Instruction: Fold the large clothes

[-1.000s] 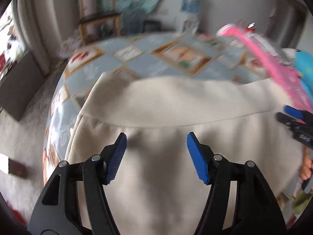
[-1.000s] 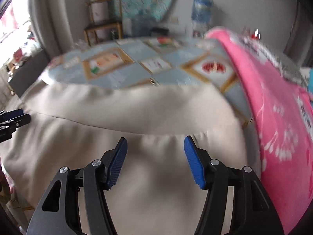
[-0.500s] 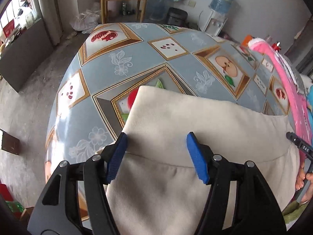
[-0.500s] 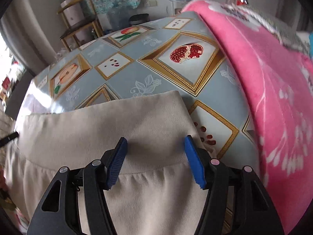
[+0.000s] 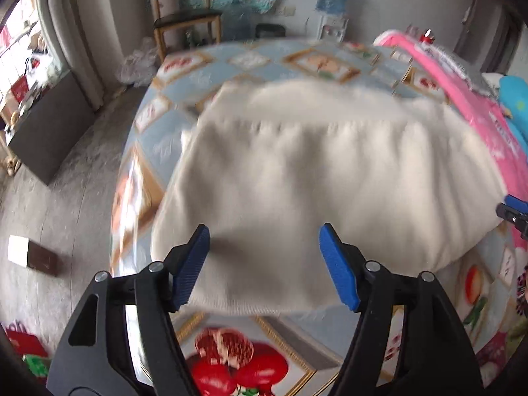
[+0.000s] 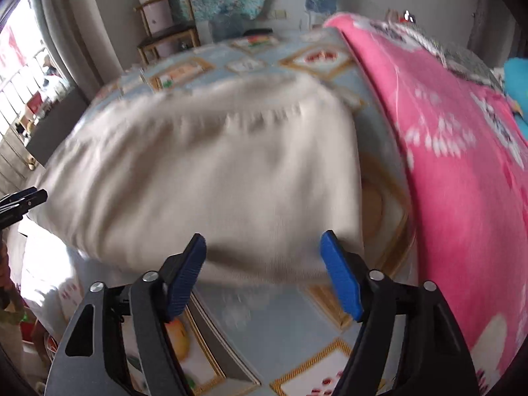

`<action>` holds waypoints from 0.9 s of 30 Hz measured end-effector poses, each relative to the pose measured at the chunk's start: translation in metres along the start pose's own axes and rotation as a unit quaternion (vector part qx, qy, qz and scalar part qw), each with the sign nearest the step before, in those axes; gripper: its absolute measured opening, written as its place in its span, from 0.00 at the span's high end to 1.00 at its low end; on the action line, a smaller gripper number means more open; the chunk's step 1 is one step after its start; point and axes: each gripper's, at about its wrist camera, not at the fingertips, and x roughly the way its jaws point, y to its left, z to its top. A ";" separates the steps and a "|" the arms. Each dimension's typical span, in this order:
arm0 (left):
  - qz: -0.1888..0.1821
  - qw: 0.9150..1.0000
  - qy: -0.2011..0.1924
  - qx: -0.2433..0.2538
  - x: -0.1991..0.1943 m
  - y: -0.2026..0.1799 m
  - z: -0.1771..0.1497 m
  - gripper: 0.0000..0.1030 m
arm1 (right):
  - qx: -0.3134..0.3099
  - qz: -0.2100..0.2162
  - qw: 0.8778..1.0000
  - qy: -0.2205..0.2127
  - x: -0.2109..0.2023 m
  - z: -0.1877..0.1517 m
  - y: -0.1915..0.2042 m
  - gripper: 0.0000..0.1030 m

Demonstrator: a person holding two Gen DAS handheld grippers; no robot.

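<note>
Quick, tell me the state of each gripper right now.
Left gripper: open, jaws just widened, nothing gripped; cream garment lies beyond.
Right gripper: open, jaws just widened, holding nothing.

there was one cream cloth [image 5: 313, 178], one pink blanket [image 6: 455, 165], one chair [image 5: 184, 23], one table [image 5: 250, 333] and two grippers [image 5: 264, 264] [image 6: 264, 272].

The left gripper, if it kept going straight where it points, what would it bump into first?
Probably the cream garment, near its front edge, lying on the tablecloth. The left gripper is open and holds nothing.
</note>
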 end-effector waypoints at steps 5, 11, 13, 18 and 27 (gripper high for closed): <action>0.008 0.999 -0.031 -0.015 -0.012 0.004 -0.010 0.32 | 0.027 -0.010 1.000 0.000 -0.008 -0.005 -0.004 0.24; -0.028 0.992 -0.108 -0.067 -0.084 0.004 -0.028 0.23 | 0.010 -0.005 0.997 -0.072 -0.072 -0.016 0.020 0.17; -0.044 0.988 -0.129 -0.078 -0.109 0.001 -0.038 0.18 | 0.006 0.003 0.996 -0.094 -0.089 -0.023 0.031 0.15; -0.034 0.980 -0.182 -0.068 -0.166 -0.023 -0.057 0.07 | -0.018 0.013 0.991 -0.129 -0.124 -0.040 0.064 0.11; 0.072 0.971 -0.212 -0.084 -0.216 -0.046 -0.064 0.07 | -0.032 -0.064 0.971 -0.229 -0.187 -0.052 0.096 0.06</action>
